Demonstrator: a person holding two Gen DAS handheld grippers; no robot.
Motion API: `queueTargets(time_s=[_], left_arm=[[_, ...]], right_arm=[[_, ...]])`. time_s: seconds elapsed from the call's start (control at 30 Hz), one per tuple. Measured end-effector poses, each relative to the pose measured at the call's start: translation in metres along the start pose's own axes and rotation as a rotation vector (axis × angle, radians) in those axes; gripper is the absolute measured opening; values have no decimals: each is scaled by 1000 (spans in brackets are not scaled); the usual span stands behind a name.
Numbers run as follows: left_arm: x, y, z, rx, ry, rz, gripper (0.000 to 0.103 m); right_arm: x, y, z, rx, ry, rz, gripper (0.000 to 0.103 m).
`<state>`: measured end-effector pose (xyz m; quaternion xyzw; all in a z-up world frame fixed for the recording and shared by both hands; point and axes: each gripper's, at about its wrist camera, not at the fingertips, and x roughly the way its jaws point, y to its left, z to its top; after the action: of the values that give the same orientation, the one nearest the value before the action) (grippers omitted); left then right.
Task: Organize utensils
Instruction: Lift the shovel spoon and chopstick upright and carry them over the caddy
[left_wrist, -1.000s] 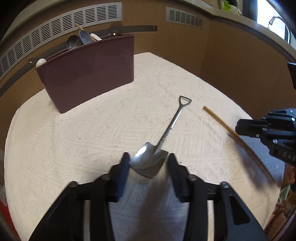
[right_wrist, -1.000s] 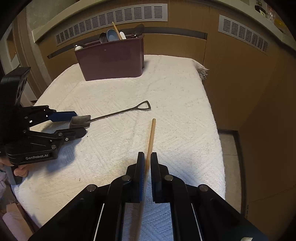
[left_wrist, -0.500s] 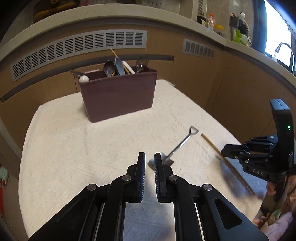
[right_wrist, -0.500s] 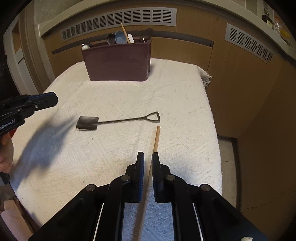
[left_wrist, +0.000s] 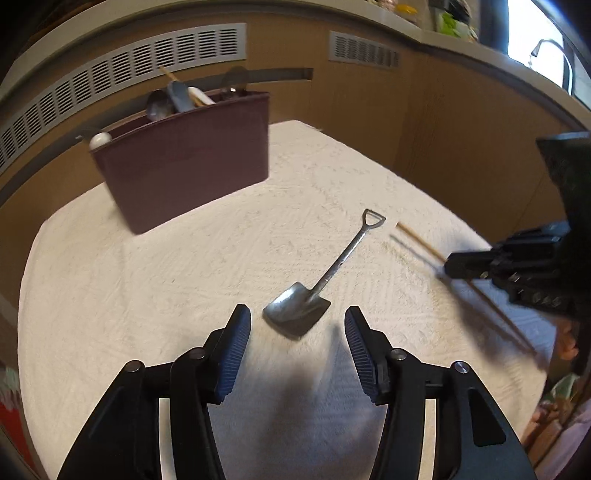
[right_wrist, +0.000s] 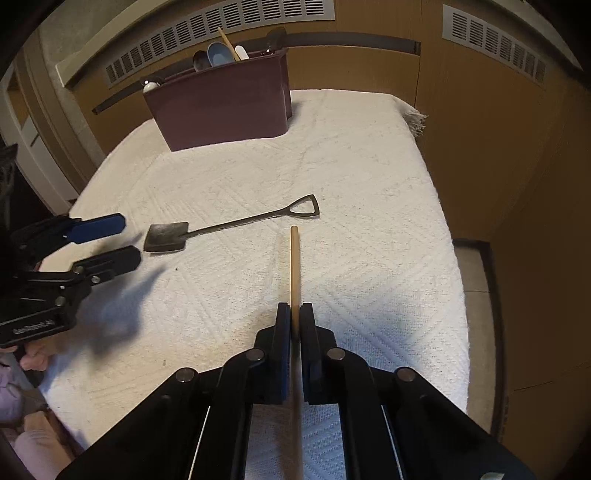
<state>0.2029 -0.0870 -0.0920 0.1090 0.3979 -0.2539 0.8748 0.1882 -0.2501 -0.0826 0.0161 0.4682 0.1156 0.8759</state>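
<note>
A small metal shovel-shaped spoon (left_wrist: 343, 258) lies on the white cloth (left_wrist: 147, 295), and its blade sits just ahead of my left gripper (left_wrist: 297, 314). That gripper's jaws are opening, and the pads stand clear of the blade on both sides. My right gripper (right_wrist: 294, 310) is shut on a wooden chopstick (right_wrist: 294, 266), which points away from it over the cloth. The maroon utensil holder (right_wrist: 221, 107) stands at the far end with several spoons and a chopstick in it. In the right wrist view the spoon (right_wrist: 236, 223) lies crosswise, with the left gripper (right_wrist: 125, 240) at its blade end.
The cloth-covered table ends at a fringed corner (right_wrist: 415, 118) on the right, where it drops to the floor. Wooden panels with vent grilles (right_wrist: 221, 22) run behind the holder. A person's hand (right_wrist: 33, 360) shows at the lower left.
The left gripper went from shut and drawn back to open, and came down close to the spoon's blade. The right gripper stays closed on the chopstick.
</note>
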Motion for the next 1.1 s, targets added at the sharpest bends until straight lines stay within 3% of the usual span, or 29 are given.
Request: queueTargets(time_s=[0.1,0.2,0.23,0.3,0.33,0.37,0.47,0.53,0.63,0.73,0.83,0.97,1.1], left_arm=[[23,0,4,32,50,0,54],[26,-2,7,30,38,-11,52],[25,-4,7,35,34,-11,41],[21,-9,5,42,23,3,37],[18,-11,3,49,17,12,30],[12,-11,1,52,5,27,14],[-11,-3,-4,6,-39,39,10],[-22,5,-6,-25,-51,36,10],[-29,12,-5,-67,-37,-37,11],[-23,3,12,-23,-5,-75,12],[3,-14,40,71,70,-93,15],[46,-28,85,120,213,-138,19],[81,-38,113,179,285,-65,33]], right_arm=[[-8,-4,0,11,-24,-12,5],[-12,-5,1,20,-33,-5,5],[-12,-4,1,18,-35,-6,5],[-11,-2,2,19,-36,-5,5],[-11,-2,2,18,-39,-2,5],[-12,0,3,15,-44,-4,5],[-17,4,4,7,-59,-6,5],[-19,7,5,-4,-68,-4,5],[-21,9,6,-9,-74,-6,5],[-22,7,5,-10,-78,-10,5],[-22,3,4,-4,-79,-3,5],[-21,-4,0,7,-78,8,5],[-20,-15,-3,34,-83,33,5]])
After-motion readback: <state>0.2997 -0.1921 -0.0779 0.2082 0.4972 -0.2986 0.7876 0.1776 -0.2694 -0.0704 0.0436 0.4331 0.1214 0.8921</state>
